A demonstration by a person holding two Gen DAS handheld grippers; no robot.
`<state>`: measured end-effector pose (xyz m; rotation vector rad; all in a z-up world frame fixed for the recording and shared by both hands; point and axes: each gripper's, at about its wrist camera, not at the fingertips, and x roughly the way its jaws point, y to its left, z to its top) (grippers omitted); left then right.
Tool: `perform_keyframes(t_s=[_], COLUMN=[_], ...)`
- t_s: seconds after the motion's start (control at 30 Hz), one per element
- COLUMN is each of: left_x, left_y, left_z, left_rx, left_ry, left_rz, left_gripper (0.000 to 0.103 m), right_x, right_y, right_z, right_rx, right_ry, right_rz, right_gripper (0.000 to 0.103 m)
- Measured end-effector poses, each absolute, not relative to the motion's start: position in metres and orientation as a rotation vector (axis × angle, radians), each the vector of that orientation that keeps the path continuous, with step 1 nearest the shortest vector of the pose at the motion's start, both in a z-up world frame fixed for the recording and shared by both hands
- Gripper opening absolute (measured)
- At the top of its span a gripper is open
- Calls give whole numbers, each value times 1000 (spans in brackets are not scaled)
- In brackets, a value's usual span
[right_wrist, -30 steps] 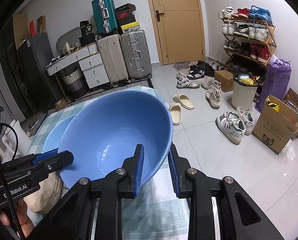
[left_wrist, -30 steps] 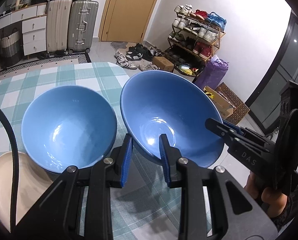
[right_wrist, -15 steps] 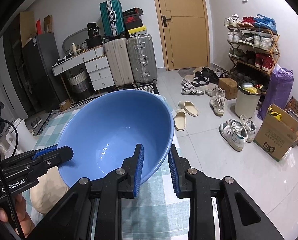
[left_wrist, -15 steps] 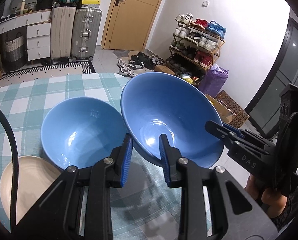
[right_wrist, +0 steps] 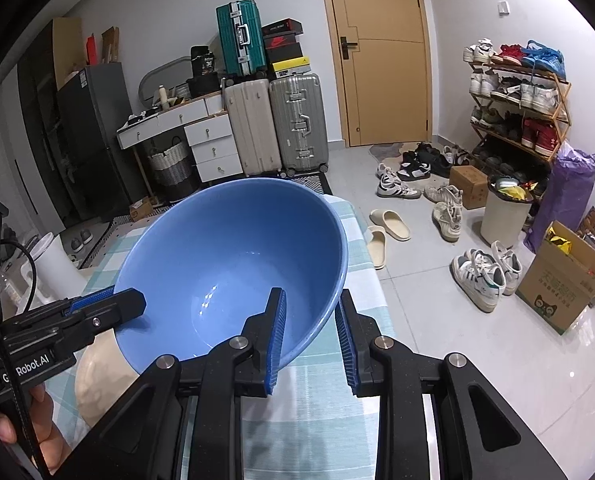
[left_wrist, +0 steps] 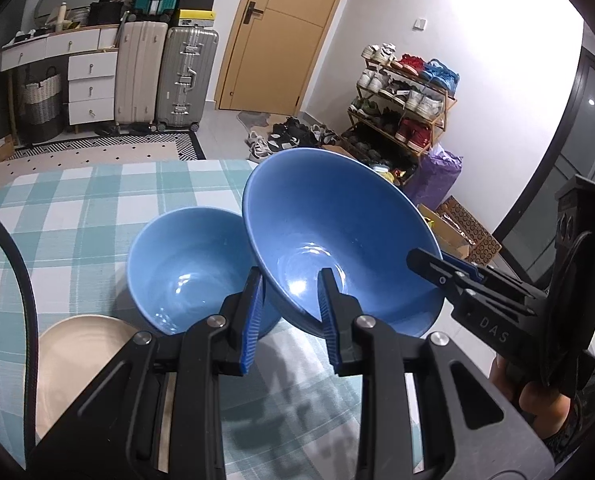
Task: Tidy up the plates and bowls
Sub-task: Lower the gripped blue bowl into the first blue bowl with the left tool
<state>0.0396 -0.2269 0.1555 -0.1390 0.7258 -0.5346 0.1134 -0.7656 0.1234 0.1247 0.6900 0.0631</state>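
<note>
Left wrist view: the left gripper (left_wrist: 291,312) is pinching the big blue bowl (left_wrist: 337,236) by its rim, tilted above the small blue bowl (left_wrist: 189,264) on the checked table (left_wrist: 77,208).

Right wrist view: the right gripper (right_wrist: 309,332) is pinching the same bowl's other rim.

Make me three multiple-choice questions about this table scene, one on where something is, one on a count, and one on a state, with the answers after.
1. Where is the cream plate?
A. on the checked tablecloth beside the small bowl
B. on the floor
C. on the shoe rack

2. How many blue bowls show in the left wrist view?
A. one
B. two
C. four

3. What state is the big bowl in?
A. upside down on the table
B. stacked in the small bowl
C. tilted, gripped at its rim by both grippers

Answers: 1 A, the plate lies on the cloth next to the small bowl. 2 B, a big and a small one. 3 C, the left gripper and right gripper each clamp its rim.
</note>
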Motion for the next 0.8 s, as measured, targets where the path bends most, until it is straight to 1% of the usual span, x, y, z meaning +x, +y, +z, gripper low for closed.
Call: perform_keyframes(t_s=[0.47, 0.8], left_x=[42, 63], left_y=[-183, -168], left_z=[168, 155], left_rx=[-181, -197], left_ry=[719, 743], left_rz=[-485, -453], left_gripper=[24, 24], right_x=[126, 146], right_y=[-720, -696], right_z=[123, 109], right_rx=[105, 93], right_ry=[697, 731], right_rz=[113, 135], right_gripper=[28, 28])
